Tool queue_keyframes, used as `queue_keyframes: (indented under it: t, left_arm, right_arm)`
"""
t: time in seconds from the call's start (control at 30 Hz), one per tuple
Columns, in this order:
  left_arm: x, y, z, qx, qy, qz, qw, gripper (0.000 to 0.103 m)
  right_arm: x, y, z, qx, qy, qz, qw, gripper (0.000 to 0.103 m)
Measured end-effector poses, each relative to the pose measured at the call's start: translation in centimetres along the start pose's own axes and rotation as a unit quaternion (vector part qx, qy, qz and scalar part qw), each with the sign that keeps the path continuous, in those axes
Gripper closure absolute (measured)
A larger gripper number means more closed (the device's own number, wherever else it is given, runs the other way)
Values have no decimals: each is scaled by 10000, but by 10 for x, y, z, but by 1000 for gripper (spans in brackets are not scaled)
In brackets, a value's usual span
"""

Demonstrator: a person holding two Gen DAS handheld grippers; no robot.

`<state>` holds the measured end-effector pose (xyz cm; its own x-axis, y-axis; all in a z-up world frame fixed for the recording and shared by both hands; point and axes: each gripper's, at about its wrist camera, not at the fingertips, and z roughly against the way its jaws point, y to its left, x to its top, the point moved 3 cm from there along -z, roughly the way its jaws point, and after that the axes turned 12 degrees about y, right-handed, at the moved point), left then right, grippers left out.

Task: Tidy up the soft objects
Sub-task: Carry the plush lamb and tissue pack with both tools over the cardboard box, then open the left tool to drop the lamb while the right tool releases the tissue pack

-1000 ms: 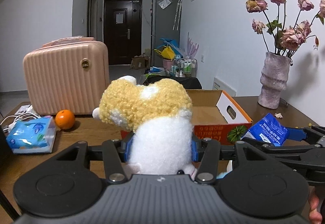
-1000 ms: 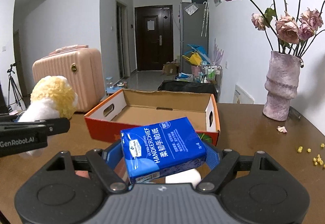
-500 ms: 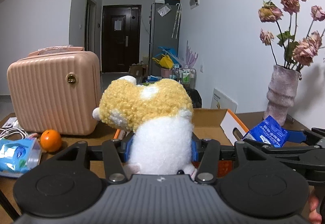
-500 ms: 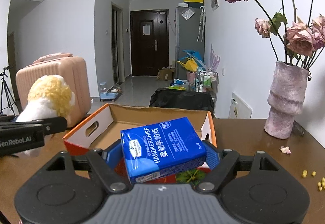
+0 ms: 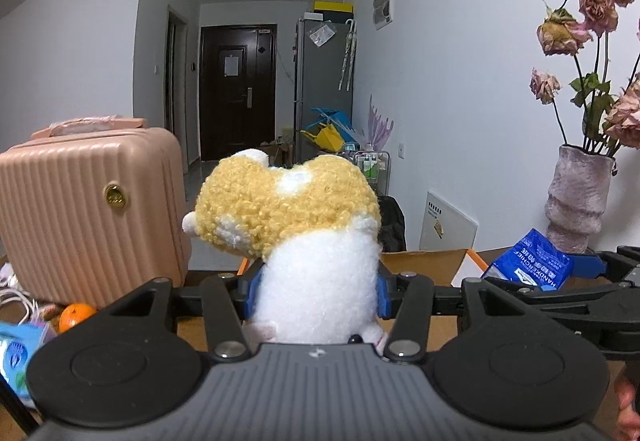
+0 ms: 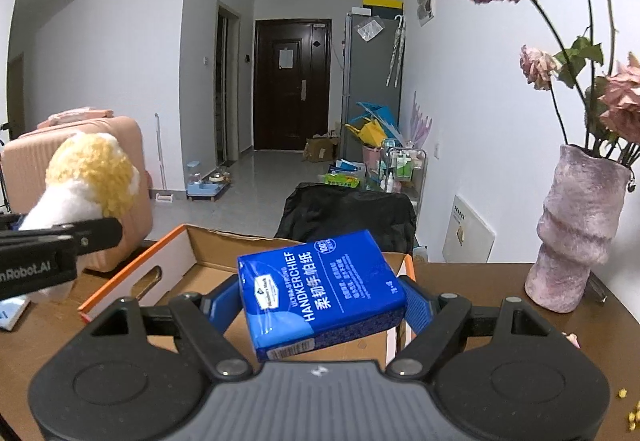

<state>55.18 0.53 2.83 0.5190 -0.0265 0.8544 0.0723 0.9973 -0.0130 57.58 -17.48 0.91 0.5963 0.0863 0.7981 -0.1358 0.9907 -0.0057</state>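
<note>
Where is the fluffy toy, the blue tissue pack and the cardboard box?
fluffy toy point(image 5: 316, 281), left wrist view, on its white body.
blue tissue pack point(image 6: 320, 289), right wrist view, on its printed top face.
cardboard box point(image 6: 132, 283), right wrist view, on its white side wall.

The left tool point(image 5: 318, 283) is built of matte black plastic, with a grey ribbed housing nearest the camera. Two round, dished black discs are set to either side of that housing, and angled black link arms are pinned to it by silver screws. The fingers point(image 5: 253, 288) are faced with blue pads. The right tool point(image 6: 322, 301) is made to the same pattern: grey ribbed housing, black discs, silver screws, blue-faced fingers point(image 6: 418, 307). White lettering reading "nRobot.AI" is printed on the black side of the left tool, left of the right tool's housing.
</note>
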Motion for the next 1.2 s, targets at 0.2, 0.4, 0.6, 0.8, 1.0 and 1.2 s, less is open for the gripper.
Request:
queue_keyframes:
  t: [0.2,0.4,0.6,0.8,1.0,1.2]
  left_arm:
    - [9,-3,-30,66,177,-171,9997,52]
    - [6,-2,-61,191,470,-353,9981,52]
    - [-6,-1,-86,334,810,-413,9953,52]
    - [-11,2,-97,305,986,-401,9938,45]
    - [-9,8,-90,424,764,-290,9958,0]
    - [-6,15,-87,476,768,-145,9958,0]
  right_arm:
    - [9,-7,-23,19,221,-54,9997,22]
    - [9,-10,-43,52,395,-70,9992,22]
    - [4,-7,-59,40,572,-10,9984,22]
    - [0,-6,-68,-58,683,1,9976,19]
    - [1,-12,-67,-44,623,-147,9979,0]
    - [1,-15,-66,-72,639,-184,9978,0]
